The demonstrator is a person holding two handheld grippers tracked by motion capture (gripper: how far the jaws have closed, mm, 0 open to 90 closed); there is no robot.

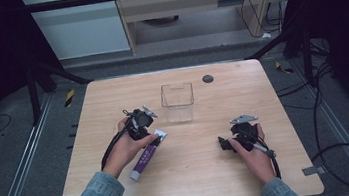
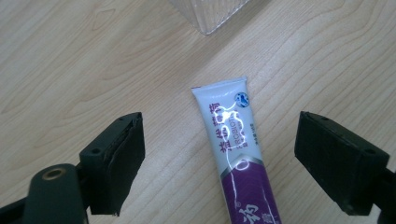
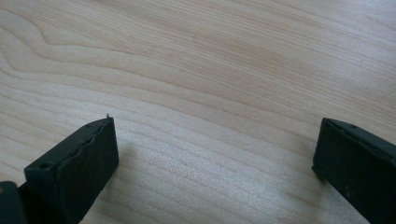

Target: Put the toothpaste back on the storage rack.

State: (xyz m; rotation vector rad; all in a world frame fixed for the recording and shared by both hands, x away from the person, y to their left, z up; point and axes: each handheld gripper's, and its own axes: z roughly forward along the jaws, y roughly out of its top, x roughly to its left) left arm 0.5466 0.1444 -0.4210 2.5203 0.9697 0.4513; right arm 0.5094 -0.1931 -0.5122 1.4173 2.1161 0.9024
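Observation:
A white and purple toothpaste tube [image 1: 145, 158] lies flat on the wooden table [image 1: 198, 180], left of centre, its crimped white end pointing toward the far side. My left gripper [image 1: 140, 127] hovers over that white end. In the left gripper view the tube [image 2: 233, 149] lies between the jaws of the left gripper [image 2: 222, 125], which stand open with bare wood showing on both sides of it. My right gripper [image 1: 232, 140] rests at the right of the table. In its own view the right gripper [image 3: 217, 128] is open over plain wood, nothing between the jaws.
A clear plastic container [image 1: 178, 102] stands upright beyond the tube, near the table's middle; its corner [image 2: 210, 16] shows at the top of the left gripper view. A small dark round disc [image 1: 207, 79] sits near the far edge.

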